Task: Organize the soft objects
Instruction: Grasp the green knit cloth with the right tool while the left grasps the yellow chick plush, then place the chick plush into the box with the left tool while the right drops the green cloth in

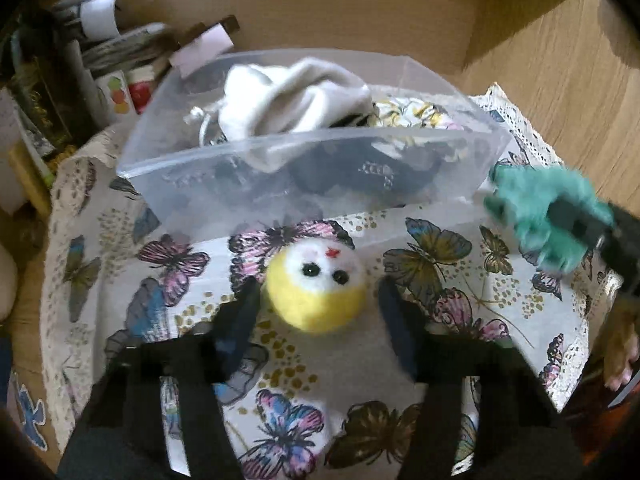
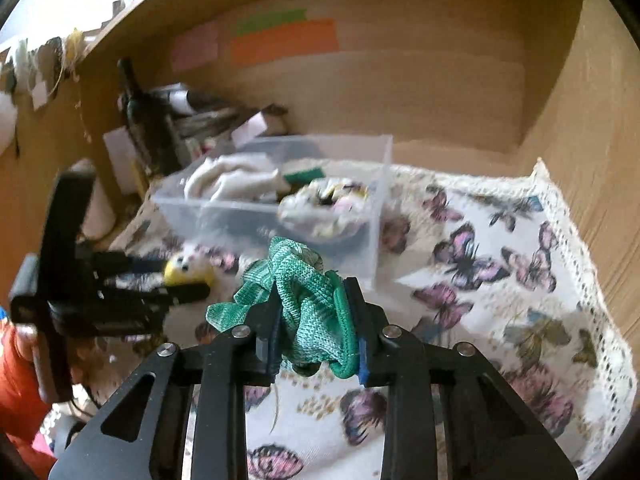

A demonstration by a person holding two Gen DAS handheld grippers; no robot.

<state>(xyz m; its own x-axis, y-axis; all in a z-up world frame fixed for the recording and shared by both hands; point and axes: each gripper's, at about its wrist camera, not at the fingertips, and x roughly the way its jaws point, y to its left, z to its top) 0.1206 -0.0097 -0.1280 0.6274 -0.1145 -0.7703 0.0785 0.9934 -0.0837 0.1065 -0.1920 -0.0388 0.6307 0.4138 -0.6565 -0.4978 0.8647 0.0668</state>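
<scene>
colours, butterfly cloth scene
green knit glove (image 2: 308, 300); yellow-white plush ball (image 1: 316, 286), black eyes, red mark; white cloth (image 1: 440, 272) with pink, blue, olive butterflies; clear bin (image 1: 280, 184); white sock (image 1: 288, 100).

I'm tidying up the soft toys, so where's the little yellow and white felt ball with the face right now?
The yellow and white felt ball lies on the butterfly-print cloth, between the open left tool's fingers, just before the clear plastic bin.

both wrist views low and close over the butterfly cloth (image 1: 440, 272), facing the shared clear bin (image 2: 280, 216)
</scene>
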